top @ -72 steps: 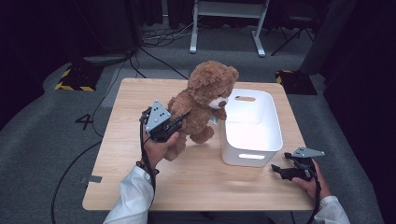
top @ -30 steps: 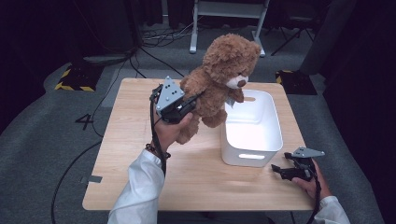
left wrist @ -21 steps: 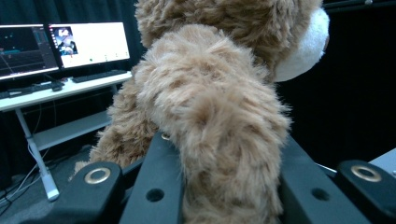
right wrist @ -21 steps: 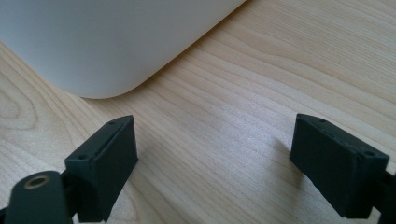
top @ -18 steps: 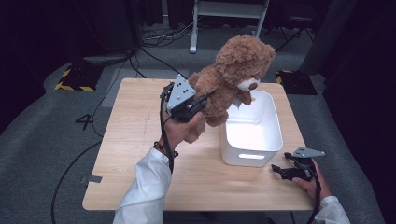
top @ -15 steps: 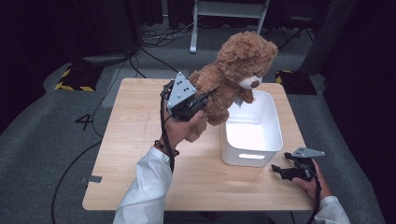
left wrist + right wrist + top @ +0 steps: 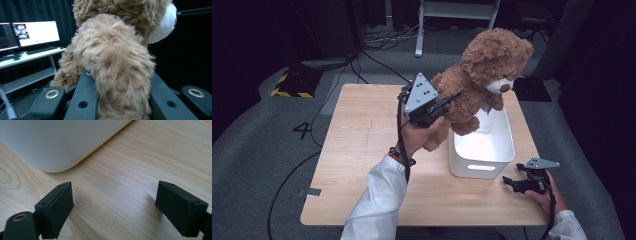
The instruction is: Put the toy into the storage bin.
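- Teddy bear (image 7: 484, 75) is held aloft at frame centre, left gripper (image 7: 447, 102) fingers clamped on its limb, clearing the white bin (image 7: 482, 167) rim.
- Right gripper (image 7: 512, 182), fingers apart and empty, is rested on the counter (image 7: 357, 150), lower right.

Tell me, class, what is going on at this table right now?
A person holds a gripper in each hand. The left gripper is shut on a brown teddy bear and holds it in the air, above the near-left part of a white bin that stands on the wooden table. The bear is not yet in the bin. The right gripper rests low on the table beside the bin's near corner, jaws open and holding nothing.
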`<state>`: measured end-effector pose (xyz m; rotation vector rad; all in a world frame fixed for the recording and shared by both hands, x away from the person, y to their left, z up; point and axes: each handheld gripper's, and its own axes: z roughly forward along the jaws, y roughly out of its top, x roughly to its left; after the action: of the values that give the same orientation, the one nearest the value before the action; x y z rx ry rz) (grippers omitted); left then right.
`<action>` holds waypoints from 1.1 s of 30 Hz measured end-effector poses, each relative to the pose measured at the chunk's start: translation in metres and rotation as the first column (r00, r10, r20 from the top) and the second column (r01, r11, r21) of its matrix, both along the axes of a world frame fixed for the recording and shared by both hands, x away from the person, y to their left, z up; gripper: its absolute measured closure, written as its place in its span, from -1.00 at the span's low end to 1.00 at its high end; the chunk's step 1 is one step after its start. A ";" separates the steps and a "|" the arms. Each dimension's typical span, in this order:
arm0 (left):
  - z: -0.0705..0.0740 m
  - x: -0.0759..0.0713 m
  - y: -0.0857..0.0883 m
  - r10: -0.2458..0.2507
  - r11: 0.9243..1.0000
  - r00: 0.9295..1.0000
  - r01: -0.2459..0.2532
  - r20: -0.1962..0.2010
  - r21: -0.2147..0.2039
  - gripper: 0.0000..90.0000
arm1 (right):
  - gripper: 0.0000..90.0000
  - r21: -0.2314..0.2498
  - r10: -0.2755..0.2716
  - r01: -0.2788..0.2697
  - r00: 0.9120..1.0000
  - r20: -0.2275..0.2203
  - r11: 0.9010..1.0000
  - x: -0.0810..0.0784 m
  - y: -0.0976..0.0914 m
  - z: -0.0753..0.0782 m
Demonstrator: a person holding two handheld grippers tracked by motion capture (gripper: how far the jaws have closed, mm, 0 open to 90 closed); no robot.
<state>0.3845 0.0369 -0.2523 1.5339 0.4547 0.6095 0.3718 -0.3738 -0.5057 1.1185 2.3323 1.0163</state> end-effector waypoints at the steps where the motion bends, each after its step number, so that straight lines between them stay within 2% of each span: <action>1: 0.000 0.001 -0.003 -0.005 1.000 1.000 0.005 -0.003 -0.003 0.76 | -0.68 0.000 0.000 0.000 1.000 0.000 1.000 0.000 0.000 0.000; 9: -0.007 0.002 -0.037 -0.062 0.998 0.998 0.062 -0.015 -0.008 0.76 | -0.68 0.000 0.002 -0.002 1.000 0.001 1.000 0.000 0.000 0.000; 16: -0.020 0.008 -0.063 -0.103 0.995 0.993 0.102 -0.048 -0.020 0.76 | -0.68 0.000 0.002 -0.002 1.000 0.001 1.000 0.000 0.000 0.000; 24: -0.046 0.018 -0.080 -0.124 0.992 0.986 0.121 -0.111 -0.031 0.76 | -0.68 0.000 0.002 -0.002 1.000 0.001 1.000 0.000 0.000 0.000; 30: -0.066 0.027 -0.087 -0.110 0.994 0.981 0.112 -0.157 0.004 0.75 | -0.68 0.001 0.002 -0.002 1.000 0.000 1.000 0.000 0.000 0.000; 33: -0.073 0.031 -0.087 -0.108 0.994 0.978 0.111 -0.181 0.007 0.75 | -0.68 0.001 0.002 -0.002 1.000 0.000 1.000 0.000 0.000 0.000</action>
<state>0.4157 -0.0501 -0.3251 1.6260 0.4995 0.3910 0.3718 -0.3739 -0.5057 1.1175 2.3336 1.0178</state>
